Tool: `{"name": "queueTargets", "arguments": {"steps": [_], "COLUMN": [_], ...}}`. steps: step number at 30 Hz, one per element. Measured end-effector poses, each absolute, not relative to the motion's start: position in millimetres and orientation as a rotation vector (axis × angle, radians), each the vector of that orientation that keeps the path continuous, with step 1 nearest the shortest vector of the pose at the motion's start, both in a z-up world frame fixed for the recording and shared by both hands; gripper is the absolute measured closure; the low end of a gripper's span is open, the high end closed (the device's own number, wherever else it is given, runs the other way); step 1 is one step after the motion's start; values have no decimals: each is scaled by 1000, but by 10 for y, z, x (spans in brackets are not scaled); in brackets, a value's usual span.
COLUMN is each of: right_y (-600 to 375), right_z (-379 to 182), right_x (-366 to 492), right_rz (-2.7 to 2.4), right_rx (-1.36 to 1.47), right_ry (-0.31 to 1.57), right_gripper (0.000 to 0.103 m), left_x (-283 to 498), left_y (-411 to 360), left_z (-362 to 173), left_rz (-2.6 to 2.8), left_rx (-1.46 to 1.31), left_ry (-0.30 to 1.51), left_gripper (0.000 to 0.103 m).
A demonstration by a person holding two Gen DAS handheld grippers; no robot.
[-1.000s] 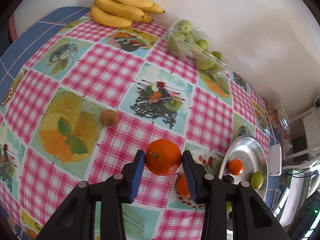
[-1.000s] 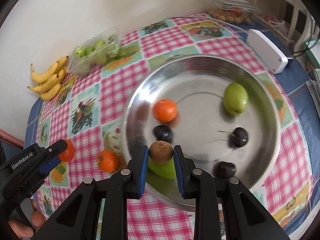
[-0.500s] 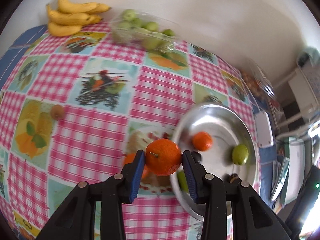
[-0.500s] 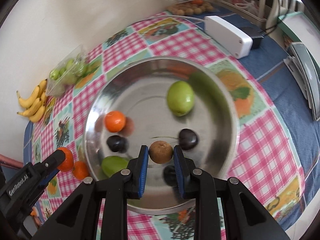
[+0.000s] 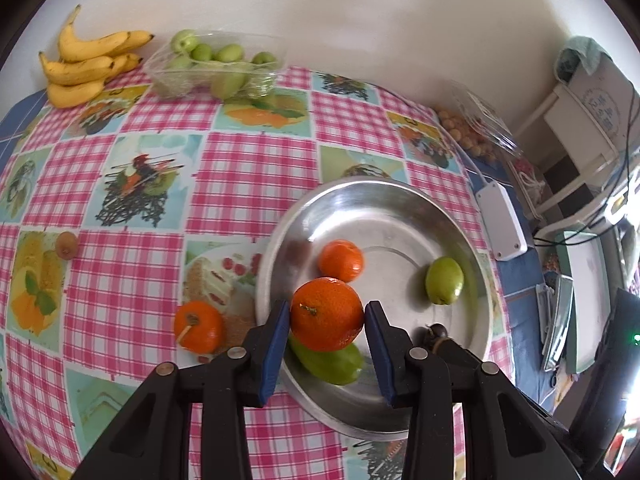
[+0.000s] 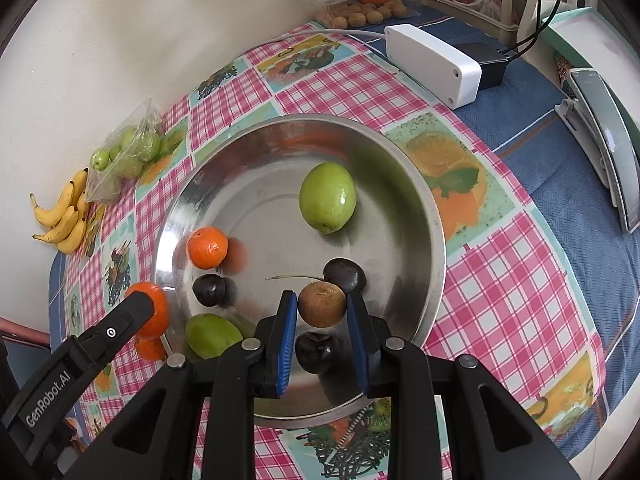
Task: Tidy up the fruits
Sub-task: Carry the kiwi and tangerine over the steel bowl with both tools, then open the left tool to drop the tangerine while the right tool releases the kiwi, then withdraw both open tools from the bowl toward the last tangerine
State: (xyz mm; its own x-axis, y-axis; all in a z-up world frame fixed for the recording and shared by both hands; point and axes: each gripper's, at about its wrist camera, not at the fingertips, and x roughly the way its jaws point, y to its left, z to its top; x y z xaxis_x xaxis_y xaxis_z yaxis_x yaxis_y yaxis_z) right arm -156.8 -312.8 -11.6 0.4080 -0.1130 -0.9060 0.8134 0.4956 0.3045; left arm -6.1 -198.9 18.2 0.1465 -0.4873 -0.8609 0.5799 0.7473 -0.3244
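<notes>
My left gripper (image 5: 326, 316) is shut on an orange (image 5: 326, 314) and holds it above the near left rim of the steel bowl (image 5: 360, 200). My right gripper (image 6: 322, 306) is shut on a brown kiwi (image 6: 322, 305) above the bowl's (image 6: 424, 196) near side. In the bowl lie an orange (image 6: 207, 247), a round green fruit (image 6: 327, 197), a long green fruit (image 6: 212, 336) and three dark plums (image 6: 209, 289). Another orange (image 5: 198, 326) and a kiwi (image 5: 66, 245) lie on the checked cloth left of the bowl.
Bananas (image 5: 86, 68) and a clear tray of green fruits (image 5: 216, 66) sit at the wall. A white box (image 6: 432, 65) with a cable lies right of the bowl, beside a pack of small brown fruits (image 6: 366, 14). The table edge runs on the right.
My left gripper has carried the orange right, from over the cloth to over the bowl's rim. My right gripper has moved further over the bowl with the kiwi.
</notes>
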Motion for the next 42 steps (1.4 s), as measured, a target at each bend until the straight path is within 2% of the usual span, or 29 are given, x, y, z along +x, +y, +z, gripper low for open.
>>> {"name": "queueTargets", "arguments": {"steps": [17, 37, 39, 41, 42], "right_y": [-3143, -3057, -3046, -3050, -3053], "right_z": [-201, -193, -180, -178, -180], "right_x": [-1570, -1447, -1426, -1425, -1424], "right_rz": [-631, -583, -580, -581, -583], "right_rx": [882, 853, 843, 845, 847], "right_ry": [978, 1007, 1008, 1005, 1005], "right_gripper": [76, 72, 69, 51, 47], "left_x": [-174, -20, 30, 83, 110], "left_y": [-2233, -2050, -2003, -1944, -1915], "left_z": [5, 92, 86, 78, 74], "left_rz": [-805, -755, -722, -695, -681], "left_rx": [97, 66, 84, 91, 93], "left_ry": [1243, 1244, 1243, 1243, 1243], "left_gripper": [62, 61, 58, 53, 50]}}
